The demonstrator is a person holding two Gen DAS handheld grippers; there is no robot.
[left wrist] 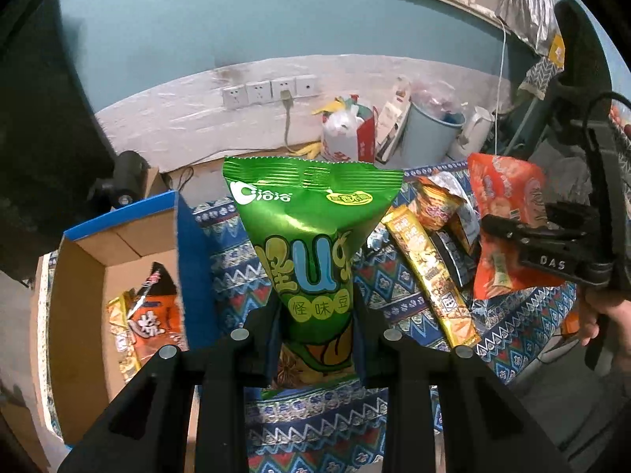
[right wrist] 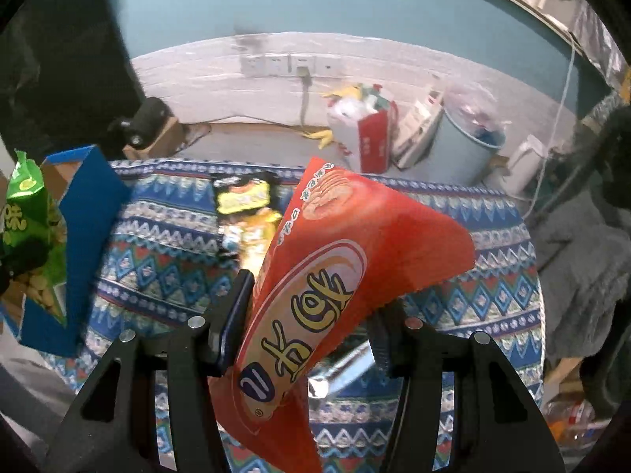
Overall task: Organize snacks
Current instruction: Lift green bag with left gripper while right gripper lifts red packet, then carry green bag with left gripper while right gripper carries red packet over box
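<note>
Tabletop (left wrist: 394, 303) under a blue zigzag-patterned cloth carries an open blue-walled cardboard box (left wrist: 83, 276) at left, one orange packet inside. Left gripper (left wrist: 315, 323) fingers clamp a green foil bean bag (left wrist: 311, 236) aloft beside it; the right gripper (right wrist: 311, 315) pinches a red crisp bag (right wrist: 335, 260). Best lowered gently, one after the other.

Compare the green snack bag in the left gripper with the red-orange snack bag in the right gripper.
Colour: the green foil snack bag is bright green with blue and yellow lettering; the red-orange foil snack bag carries yellow lettering in a white oval.
Pose: the green bag stands upright in the left gripper; the red-orange bag leans to the right in the right gripper.
Shared: both are sealed, pinched low down, and held above the patterned blue cloth.
</note>
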